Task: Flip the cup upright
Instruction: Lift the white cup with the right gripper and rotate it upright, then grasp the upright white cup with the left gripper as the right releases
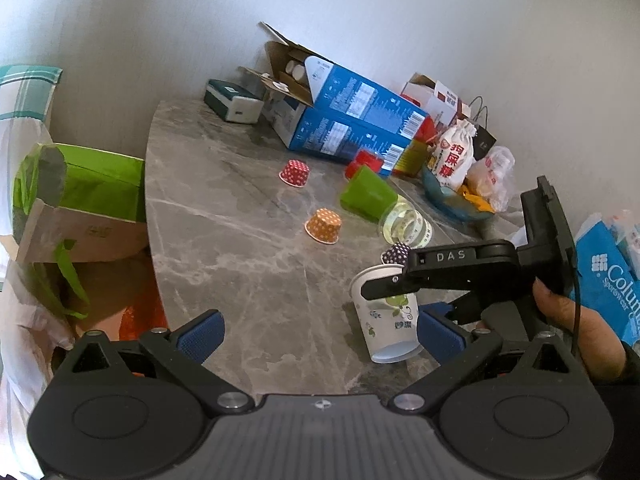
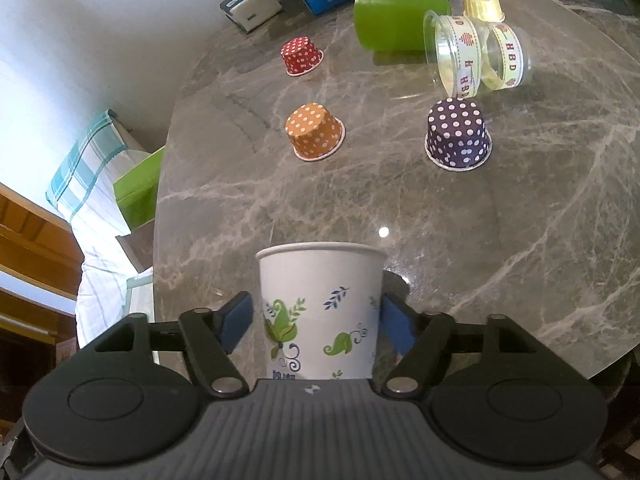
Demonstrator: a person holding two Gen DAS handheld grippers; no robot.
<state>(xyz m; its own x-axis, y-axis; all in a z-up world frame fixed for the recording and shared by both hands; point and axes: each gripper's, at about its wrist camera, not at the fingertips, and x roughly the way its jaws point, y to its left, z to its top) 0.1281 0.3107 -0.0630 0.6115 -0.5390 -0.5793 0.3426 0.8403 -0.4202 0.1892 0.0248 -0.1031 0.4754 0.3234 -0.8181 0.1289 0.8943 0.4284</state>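
Observation:
A white paper cup [image 2: 320, 312] with green leaf prints stands upright on the marble table [image 2: 480, 248], between the blue pads of my right gripper [image 2: 316, 324]. The pads sit just beside the cup's walls; a small gap shows on the left. In the left wrist view the same cup [image 1: 386, 320] stands at the right, with the right gripper's black finger [image 1: 436, 272] across its rim. My left gripper [image 1: 320, 334] is open and empty, just left of the cup.
Upside-down dotted paper cups stand on the table: orange [image 2: 316, 132], red [image 2: 301, 56], purple [image 2: 458, 134]. A green cup [image 2: 394, 20] and a clear jar [image 2: 476, 54] lie on their sides. Blue boxes [image 1: 352, 116] and bags crowd the back. The table edge runs along the left.

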